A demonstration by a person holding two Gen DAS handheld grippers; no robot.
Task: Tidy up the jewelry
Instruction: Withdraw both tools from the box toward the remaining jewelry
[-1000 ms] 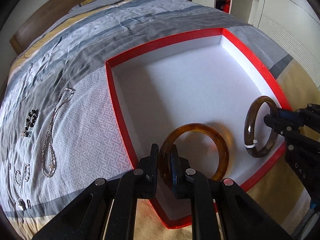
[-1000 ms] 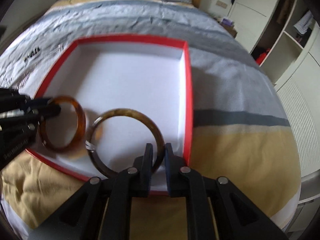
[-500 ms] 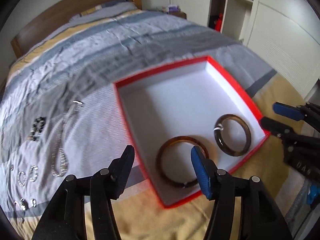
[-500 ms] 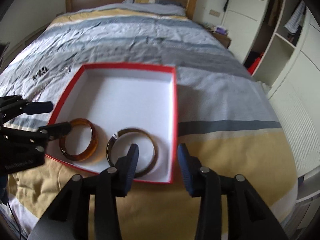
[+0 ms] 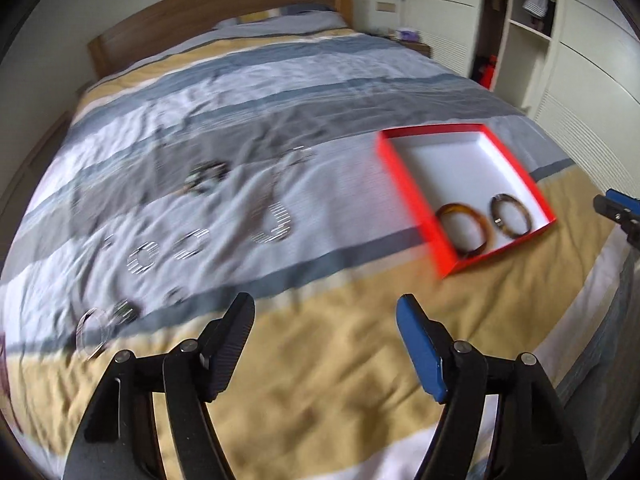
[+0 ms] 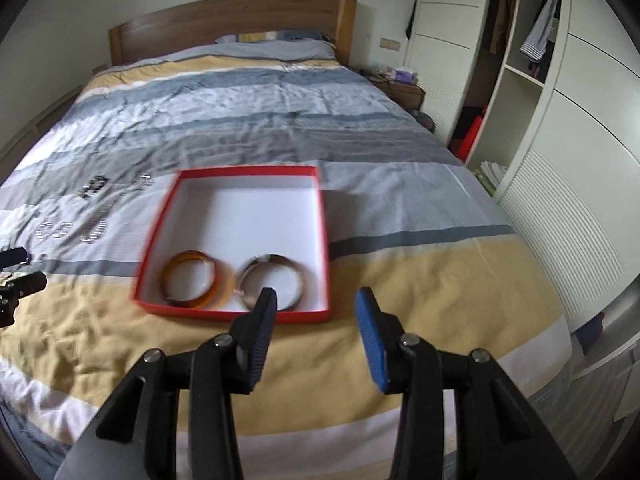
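A red box (image 5: 404, 184) with a white inside lies on the bed; it also shows in the right wrist view (image 6: 326, 248). An amber bangle (image 5: 462, 230) (image 6: 196, 282) and a darker brown bangle (image 5: 512, 216) (image 6: 274, 282) lie flat in its near end. My left gripper (image 5: 326, 312) is open and empty, above the yellow stripe, left of the box. My right gripper (image 6: 316, 306) is open and empty, just in front of the box. Silver necklace (image 5: 276, 216), small rings (image 5: 168, 248) and dark beads (image 5: 204, 178) lie blurred on the duvet.
The striped duvet (image 6: 280, 92) covers the bed up to a wooden headboard (image 6: 224, 20). White wardrobes (image 6: 580, 140) stand along the right side. A silver ring (image 5: 92, 332) lies near the left edge of the bed.
Both grippers let go of the bangles, opened and pulled back from the box. The left gripper swung to the left toward the loose jewelry; the bangles now lie flat in the box.
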